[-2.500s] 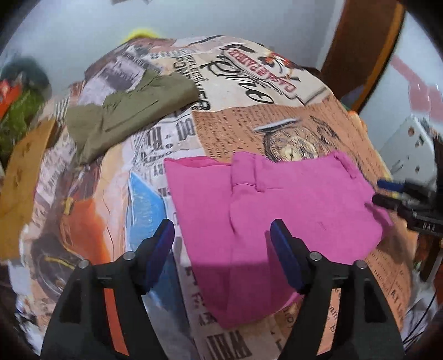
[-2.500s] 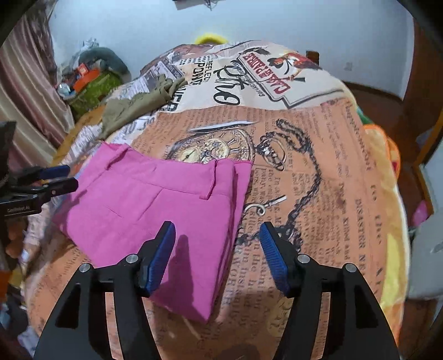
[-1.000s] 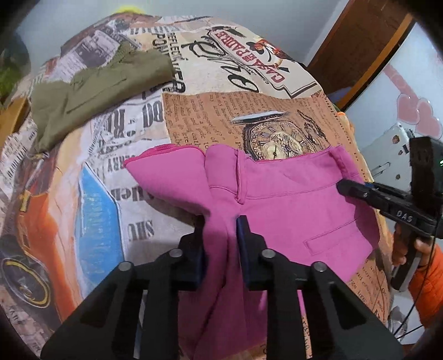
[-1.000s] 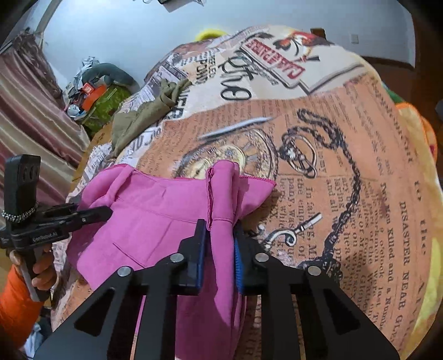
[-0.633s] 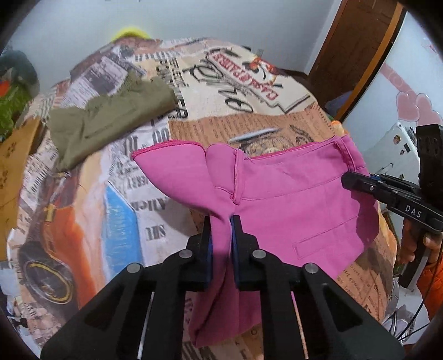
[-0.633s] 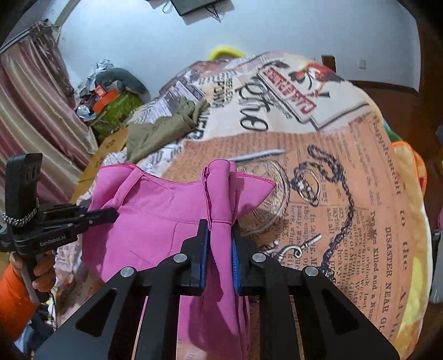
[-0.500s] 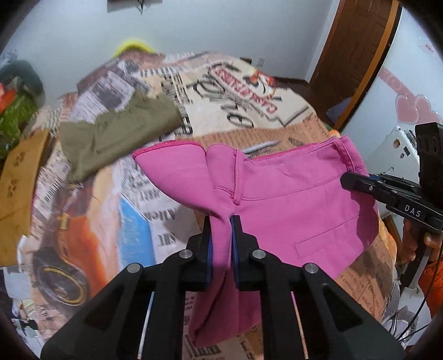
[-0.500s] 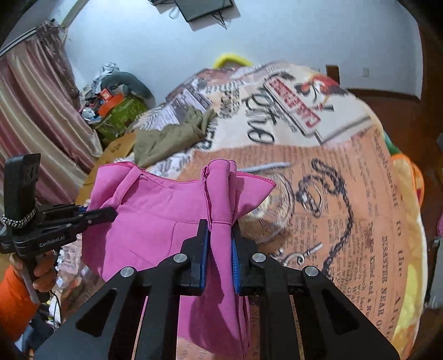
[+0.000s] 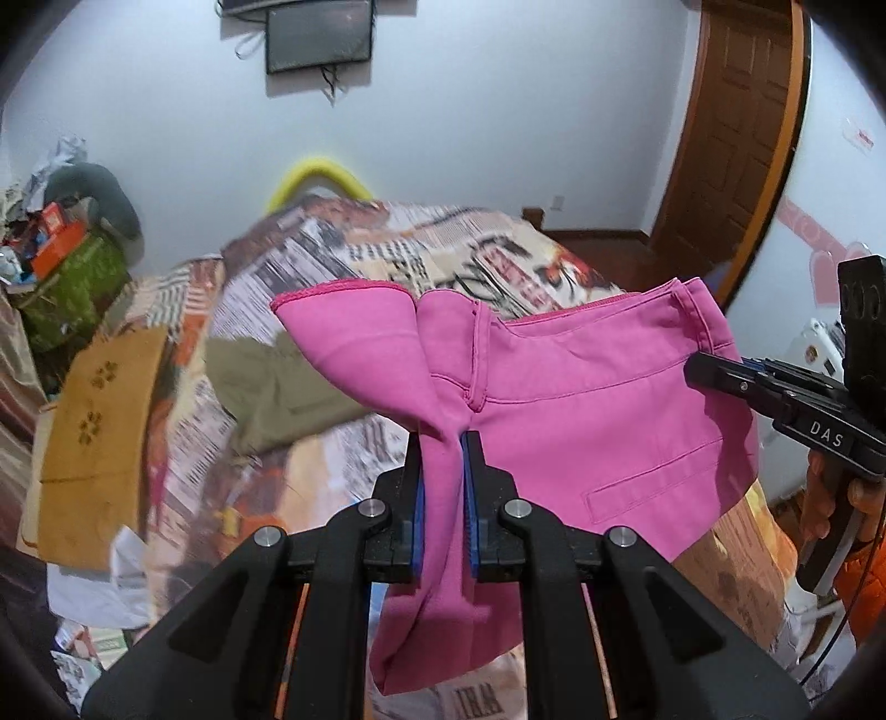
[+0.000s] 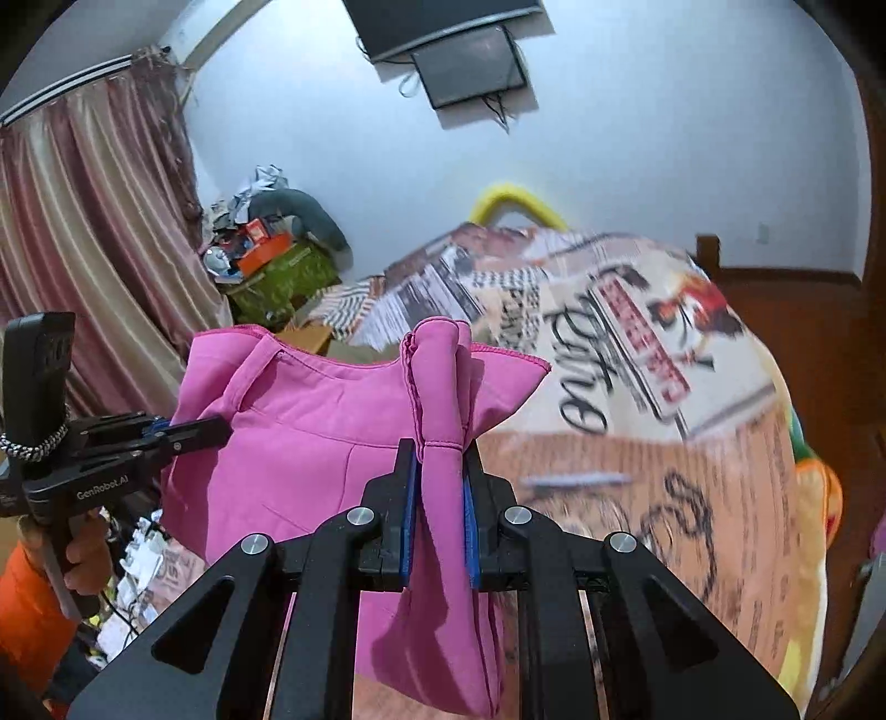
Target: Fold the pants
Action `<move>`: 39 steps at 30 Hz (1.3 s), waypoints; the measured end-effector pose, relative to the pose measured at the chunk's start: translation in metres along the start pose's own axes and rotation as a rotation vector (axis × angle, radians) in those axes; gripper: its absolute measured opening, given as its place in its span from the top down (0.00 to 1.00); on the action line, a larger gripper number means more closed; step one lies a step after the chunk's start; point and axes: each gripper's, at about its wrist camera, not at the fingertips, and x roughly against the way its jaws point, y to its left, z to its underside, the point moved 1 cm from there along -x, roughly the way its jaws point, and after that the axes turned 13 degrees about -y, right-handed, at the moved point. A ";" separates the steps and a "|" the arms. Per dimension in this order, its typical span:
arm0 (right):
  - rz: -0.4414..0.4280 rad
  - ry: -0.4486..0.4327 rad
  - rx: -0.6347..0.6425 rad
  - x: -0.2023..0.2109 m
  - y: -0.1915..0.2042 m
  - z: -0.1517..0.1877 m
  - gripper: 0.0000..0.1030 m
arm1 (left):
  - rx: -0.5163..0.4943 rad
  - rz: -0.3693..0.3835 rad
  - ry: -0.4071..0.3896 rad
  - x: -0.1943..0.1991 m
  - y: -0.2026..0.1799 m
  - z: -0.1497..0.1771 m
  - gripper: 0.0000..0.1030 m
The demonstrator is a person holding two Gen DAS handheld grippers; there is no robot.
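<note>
A pair of bright pink pants (image 9: 581, 410) hangs in the air above a bed, stretched between two hand-held black grippers. The left gripper (image 9: 443, 487) has its blue-padded jaws pressed tight on a bunched fold of the pink cloth near one end of the waistband, with more of the fabric drooping below the jaws. The right gripper (image 10: 440, 493) is clamped the same way on a gathered fold at the other end of the waistband, the cloth pinched narrow between its pads and hanging down past them. From the left gripper's camera, the right one reaches in from the side, its tip on the edge of the pants, held by a hand (image 9: 830, 498) with an orange sleeve (image 9: 864, 581) behind it. A belt loop and a slit pocket show on the flat stretch of fabric between the two grips. Below lies the bedspread (image 10: 664, 387), printed with newspaper lettering and vintage pictures. An olive green garment (image 9: 271, 387) lies crumpled on the bedspread beyond the pants. A dark screen (image 9: 318, 33) is mounted high on the pale wall, a brown wooden door (image 9: 736, 138) stands to one side, and striped curtains (image 10: 83, 249) hang at the other.
</note>
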 end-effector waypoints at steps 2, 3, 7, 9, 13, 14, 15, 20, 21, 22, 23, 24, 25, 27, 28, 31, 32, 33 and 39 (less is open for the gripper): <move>-0.010 -0.014 0.014 -0.009 0.008 -0.012 0.88 | 0.017 -0.011 -0.010 0.000 0.010 -0.008 0.89; -0.015 -0.020 0.021 -0.014 0.012 -0.018 0.88 | 0.026 -0.017 -0.013 -0.001 0.016 -0.012 0.89; -0.030 -0.035 0.060 -0.035 0.026 -0.035 0.88 | 0.044 -0.055 -0.033 -0.010 0.040 -0.028 0.89; -0.041 -0.039 0.074 -0.046 0.031 -0.041 0.88 | 0.044 -0.086 -0.045 -0.018 0.054 -0.035 0.89; -0.080 -0.043 0.094 -0.078 0.041 -0.057 0.88 | 0.066 -0.117 -0.044 -0.038 0.081 -0.041 0.89; -0.086 -0.046 0.100 -0.085 0.044 -0.059 0.88 | 0.071 -0.124 -0.044 -0.043 0.088 -0.042 0.89; -0.092 -0.048 0.105 -0.092 0.045 -0.061 0.88 | 0.076 -0.133 -0.045 -0.048 0.095 -0.042 0.89; -0.123 -0.047 0.130 -0.138 0.054 -0.069 0.88 | 0.108 -0.179 -0.041 -0.087 0.135 -0.046 0.89; -0.124 -0.043 0.131 -0.144 0.056 -0.070 0.88 | 0.108 -0.186 -0.040 -0.093 0.141 -0.046 0.89; -0.129 -0.034 0.133 -0.157 0.057 -0.071 0.88 | 0.107 -0.197 -0.033 -0.104 0.148 -0.046 0.89; -0.129 -0.032 0.133 -0.166 0.057 -0.071 0.88 | 0.108 -0.201 -0.028 -0.112 0.154 -0.045 0.89; -0.129 -0.029 0.135 -0.174 0.058 -0.071 0.88 | 0.112 -0.205 -0.023 -0.124 0.162 -0.043 0.89; -0.128 -0.023 0.136 -0.183 0.058 -0.071 0.88 | 0.113 -0.208 -0.017 -0.132 0.166 -0.040 0.89; -0.122 -0.003 0.141 -0.204 0.056 -0.067 0.88 | 0.110 -0.212 -0.001 -0.152 0.175 -0.034 0.89; -0.117 0.008 0.149 -0.214 0.055 -0.065 0.88 | 0.106 -0.212 0.006 -0.163 0.180 -0.029 0.89; -0.099 0.040 0.165 -0.244 0.049 -0.053 0.88 | 0.096 -0.217 0.047 -0.199 0.190 -0.013 0.89; -0.093 0.051 0.165 -0.255 0.046 -0.047 0.88 | 0.097 -0.218 0.060 -0.210 0.194 -0.008 0.89; -0.090 0.058 0.162 -0.263 0.043 -0.044 0.88 | 0.097 -0.220 0.074 -0.220 0.196 -0.002 0.89; -0.078 0.107 0.122 -0.307 0.024 -0.013 0.88 | 0.130 -0.210 0.141 -0.272 0.218 0.027 0.89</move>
